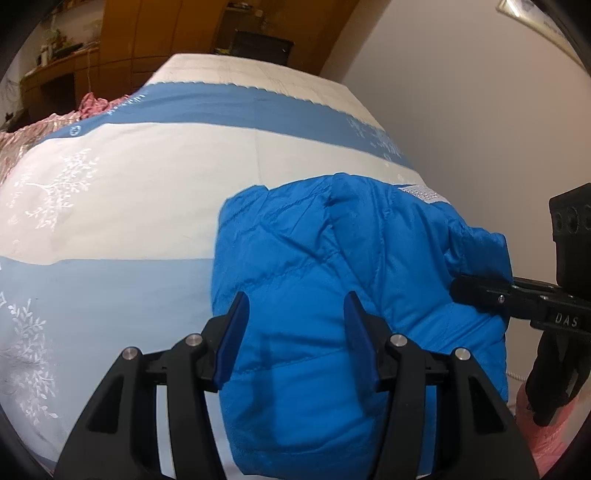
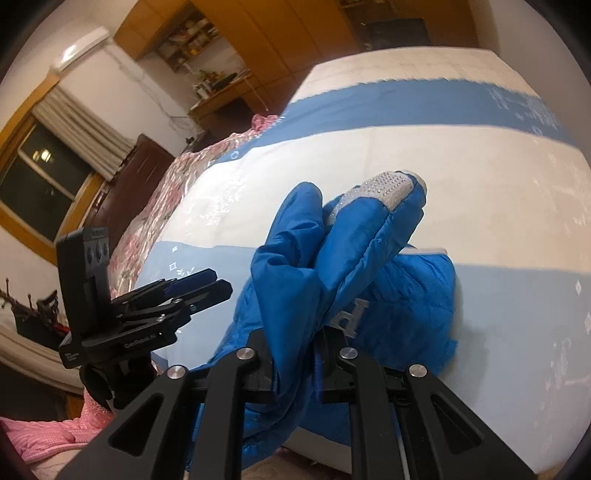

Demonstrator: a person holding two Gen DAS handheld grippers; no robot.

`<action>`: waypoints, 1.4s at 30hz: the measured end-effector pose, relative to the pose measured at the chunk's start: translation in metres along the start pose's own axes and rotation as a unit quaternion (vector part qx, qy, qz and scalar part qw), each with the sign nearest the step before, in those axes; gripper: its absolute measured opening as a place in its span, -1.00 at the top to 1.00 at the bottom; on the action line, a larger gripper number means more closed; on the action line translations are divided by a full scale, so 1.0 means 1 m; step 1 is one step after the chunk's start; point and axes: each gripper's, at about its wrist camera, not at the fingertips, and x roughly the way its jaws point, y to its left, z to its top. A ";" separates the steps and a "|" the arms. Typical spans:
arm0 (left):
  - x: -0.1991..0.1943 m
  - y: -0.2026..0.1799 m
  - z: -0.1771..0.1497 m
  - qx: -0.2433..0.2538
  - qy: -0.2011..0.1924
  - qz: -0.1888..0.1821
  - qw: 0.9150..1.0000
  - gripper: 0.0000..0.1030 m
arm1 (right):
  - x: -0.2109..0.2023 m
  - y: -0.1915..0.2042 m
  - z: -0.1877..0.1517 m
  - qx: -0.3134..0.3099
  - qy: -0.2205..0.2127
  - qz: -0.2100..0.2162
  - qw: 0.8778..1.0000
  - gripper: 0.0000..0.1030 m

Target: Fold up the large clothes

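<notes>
A bedroom with wooden cabinets [image 1: 155, 29] at the far wall holds a bed [image 1: 129, 177] covered in a blue-and-white banded spread with pale leaf prints. All places below are given relative to the blue puffer jacket [image 1: 314, 295], which lies bunched on the near edge of that bed.

In the left wrist view the left gripper [image 1: 295, 332] hangs just above the jacket's near part, its blue pads standing apart with only fabric seen below them, nothing clamped between. To the jacket's right side the right gripper [image 1: 465, 290] comes in sideways, its black fingers closed together against the jacket's edge. A pink cloth [image 1: 55, 125] lies beyond the jacket on the bed's far left side.

The right wrist view shows what that one hides: the right gripper [image 2: 299, 354] is clenched on a fold of the jacket [image 2: 295, 251], which rises from its fingers in a raised ridge, with a grey studded strip [image 2: 384, 184] at the fold's top and a white letter on the part of the jacket lying behind. Left of the jacket here is the left gripper [image 2: 207, 284], seen side-on. This view also takes in a dark window [image 2: 44, 173] with a curtain and a wall air conditioner [image 2: 81, 48], well beyond the jacket to the left.
</notes>
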 end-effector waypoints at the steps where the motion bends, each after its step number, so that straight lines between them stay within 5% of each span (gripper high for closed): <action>1: 0.004 -0.004 -0.002 0.003 0.005 -0.001 1.000 -0.03 | -0.001 -0.007 -0.003 0.009 0.002 0.000 1.000 0.76; 13: 0.063 -0.003 -0.030 0.015 0.076 0.017 0.997 -0.02 | 0.048 -0.084 -0.041 0.084 0.063 -0.029 0.994 0.72; 20: 0.081 -0.005 -0.047 0.049 0.076 0.038 0.995 -0.06 | 0.095 -0.127 -0.072 0.143 0.081 -0.010 0.986 0.60; 26: 0.080 0.004 -0.045 0.039 0.084 0.030 0.995 -0.02 | 0.089 -0.111 -0.065 0.140 0.082 -0.046 0.986 0.43; 30: 0.054 0.010 -0.045 0.037 0.077 0.048 0.995 -0.02 | 0.043 -0.080 -0.059 0.077 0.041 -0.141 0.986 0.30; 35: 0.032 0.013 -0.048 0.040 0.070 0.051 0.995 -0.03 | 0.031 -0.010 -0.054 0.003 0.033 -0.066 0.997 0.33; 42: 0.034 0.012 -0.057 0.040 0.075 0.050 0.995 -0.03 | 0.063 0.008 -0.076 -0.005 0.065 -0.093 0.994 0.44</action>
